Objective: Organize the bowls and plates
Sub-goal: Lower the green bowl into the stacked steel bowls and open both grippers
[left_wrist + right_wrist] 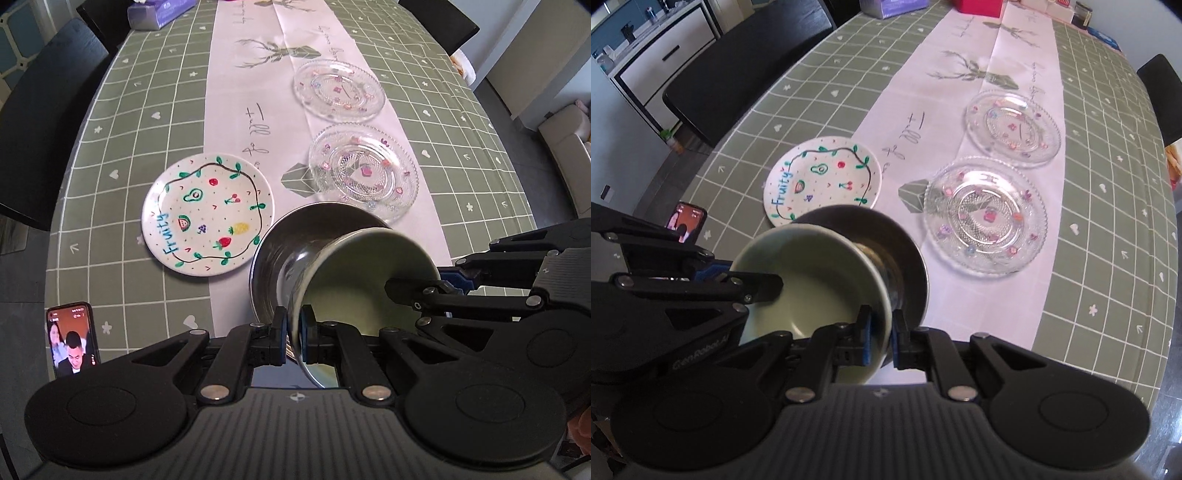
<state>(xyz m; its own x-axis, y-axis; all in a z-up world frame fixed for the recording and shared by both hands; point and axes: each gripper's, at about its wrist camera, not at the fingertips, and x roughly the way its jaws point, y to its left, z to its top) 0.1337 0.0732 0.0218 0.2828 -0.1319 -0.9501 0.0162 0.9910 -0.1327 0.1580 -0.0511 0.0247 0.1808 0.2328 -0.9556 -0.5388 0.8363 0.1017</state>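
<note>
A pale green bowl (pixel 369 266) sits tilted inside a steel bowl (pixel 280 251); both are held above the table's near end. My left gripper (pixel 293 336) is shut on the near rims of the two bowls. My right gripper (pixel 881 339) is shut on the green bowl's rim (pixel 812 273) from the other side; the steel bowl (pixel 905 251) shows behind it. A white "Fruity" plate (pixel 207 218) lies to the left, also in the right wrist view (pixel 823 181). Two clear glass plates (pixel 364 171) (pixel 338 90) lie on the white runner.
A phone (pixel 72 338) with a lit screen stands at the table's near left edge. A tissue box (pixel 159 14) is at the far left. Dark chairs (pixel 44 122) stand along the left side and at the far right (pixel 439 22). A green checked cloth (pixel 122 122) covers the table.
</note>
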